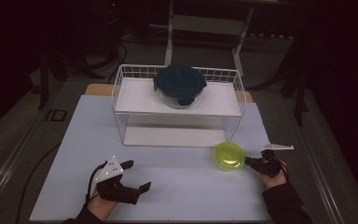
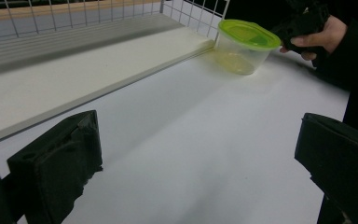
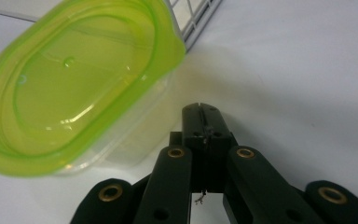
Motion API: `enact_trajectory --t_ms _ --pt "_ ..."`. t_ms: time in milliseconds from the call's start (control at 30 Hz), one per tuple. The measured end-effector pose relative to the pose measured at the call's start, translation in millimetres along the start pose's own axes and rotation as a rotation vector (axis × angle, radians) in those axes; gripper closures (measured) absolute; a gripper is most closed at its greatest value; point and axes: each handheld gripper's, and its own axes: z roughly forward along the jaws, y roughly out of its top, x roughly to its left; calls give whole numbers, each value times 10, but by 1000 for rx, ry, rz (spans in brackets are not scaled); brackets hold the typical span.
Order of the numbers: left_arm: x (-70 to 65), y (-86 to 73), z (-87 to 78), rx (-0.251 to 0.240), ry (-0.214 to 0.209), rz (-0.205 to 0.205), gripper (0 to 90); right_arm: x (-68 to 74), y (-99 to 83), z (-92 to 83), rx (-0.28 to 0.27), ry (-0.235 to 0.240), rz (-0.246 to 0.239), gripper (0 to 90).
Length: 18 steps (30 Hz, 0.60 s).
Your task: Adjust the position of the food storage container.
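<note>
Sitting on the white surface [image 1: 177,182] beside the wire rack [image 1: 121,93], the green-lidded tub [image 1: 230,156] has the right tool [image 1: 256,162] touching its rim, jaws together. Probably nudging it; lifting needs opening first. Left tool [image 1: 129,176] rests spread apart.

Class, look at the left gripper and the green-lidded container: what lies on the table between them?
Nothing: in the left gripper view, bare white table runs from the left gripper to the green-lidded container. The high view agrees.
</note>
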Motion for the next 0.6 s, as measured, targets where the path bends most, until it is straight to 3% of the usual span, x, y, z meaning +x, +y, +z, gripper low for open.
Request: enact_trajectory --t_ms 600 --pt "-8 -4 13 7 -9 -2 2 286 140 282 41 77 -72 900"
